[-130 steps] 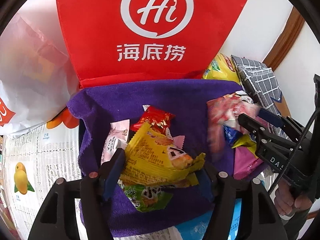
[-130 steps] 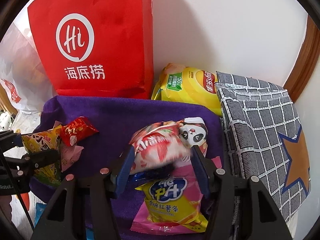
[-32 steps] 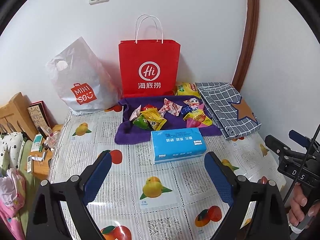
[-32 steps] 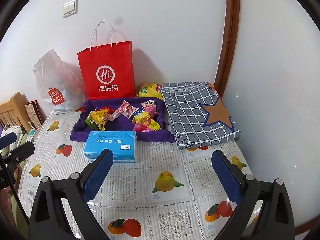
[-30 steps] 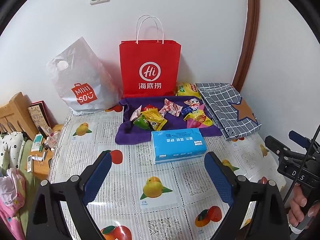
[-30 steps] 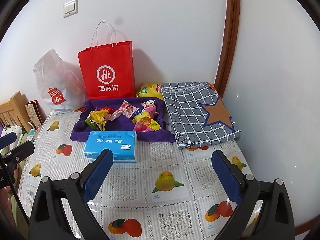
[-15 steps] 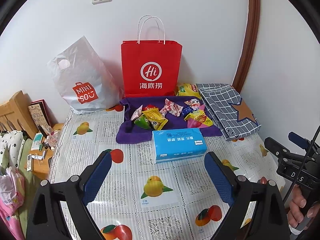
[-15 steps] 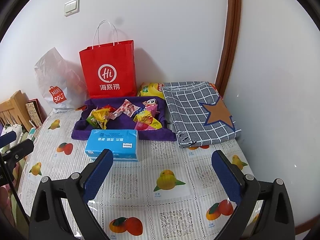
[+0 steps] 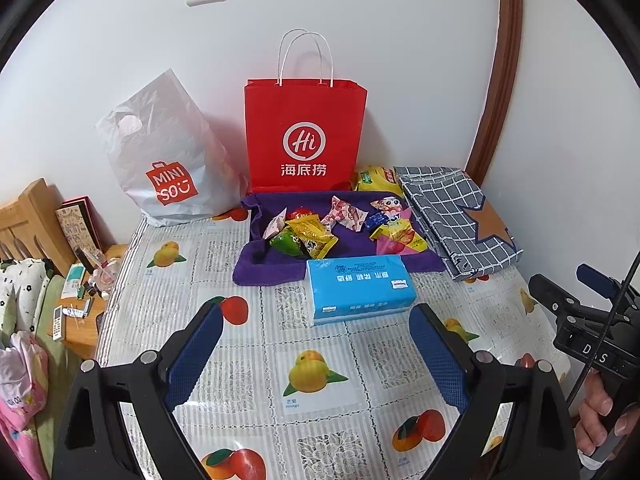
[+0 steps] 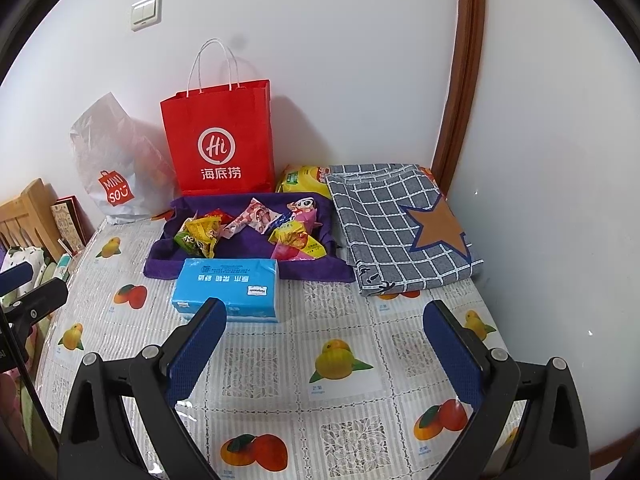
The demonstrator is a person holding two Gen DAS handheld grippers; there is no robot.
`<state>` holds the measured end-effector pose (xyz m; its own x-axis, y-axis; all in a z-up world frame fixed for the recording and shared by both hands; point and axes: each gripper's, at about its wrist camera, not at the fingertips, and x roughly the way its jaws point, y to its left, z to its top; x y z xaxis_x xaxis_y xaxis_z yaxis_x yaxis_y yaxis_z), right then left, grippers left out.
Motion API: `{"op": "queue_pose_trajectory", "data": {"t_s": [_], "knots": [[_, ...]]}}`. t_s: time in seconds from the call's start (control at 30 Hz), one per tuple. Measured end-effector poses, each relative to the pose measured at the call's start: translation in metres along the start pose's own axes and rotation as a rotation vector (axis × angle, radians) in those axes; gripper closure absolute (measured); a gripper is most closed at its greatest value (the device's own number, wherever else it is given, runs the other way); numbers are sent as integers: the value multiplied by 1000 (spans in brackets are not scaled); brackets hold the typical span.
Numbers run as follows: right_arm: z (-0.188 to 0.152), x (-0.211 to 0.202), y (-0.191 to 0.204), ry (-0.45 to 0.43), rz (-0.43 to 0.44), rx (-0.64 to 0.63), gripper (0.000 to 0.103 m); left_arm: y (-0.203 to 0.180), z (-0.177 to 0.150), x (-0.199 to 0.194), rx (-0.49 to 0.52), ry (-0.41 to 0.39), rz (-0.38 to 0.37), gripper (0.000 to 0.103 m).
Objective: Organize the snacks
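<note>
Crinkly foil snacks (image 9: 320,226) lie heaped on a soft purple cloth (image 9: 256,264), well beyond both grippers' fingers; left gripper (image 9: 314,350) and right gripper (image 10: 326,344) gape wide, empty.

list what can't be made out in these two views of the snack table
- Red paper bag: inside hidden in both views; its front faces the camera.
- White plastic bag: contents hidden by the plastic.
- Yellow chip bag: mostly covered by the purple cloth and checked cloth.
- Snack packets: print too small to read.
- Person's hand: cut off by the left view's edge.
</note>
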<state>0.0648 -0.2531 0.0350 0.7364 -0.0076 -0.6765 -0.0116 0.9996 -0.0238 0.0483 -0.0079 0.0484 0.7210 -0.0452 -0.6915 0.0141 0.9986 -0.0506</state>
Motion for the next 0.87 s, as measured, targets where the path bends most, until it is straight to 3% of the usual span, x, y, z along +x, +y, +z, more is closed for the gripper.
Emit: {"op": "queue_pose_trajectory", "data": {"t_s": [0.87], "knots": [[1,0,4,-9,5,-13,5,0,0,8,-4,-3,12,5]]}}
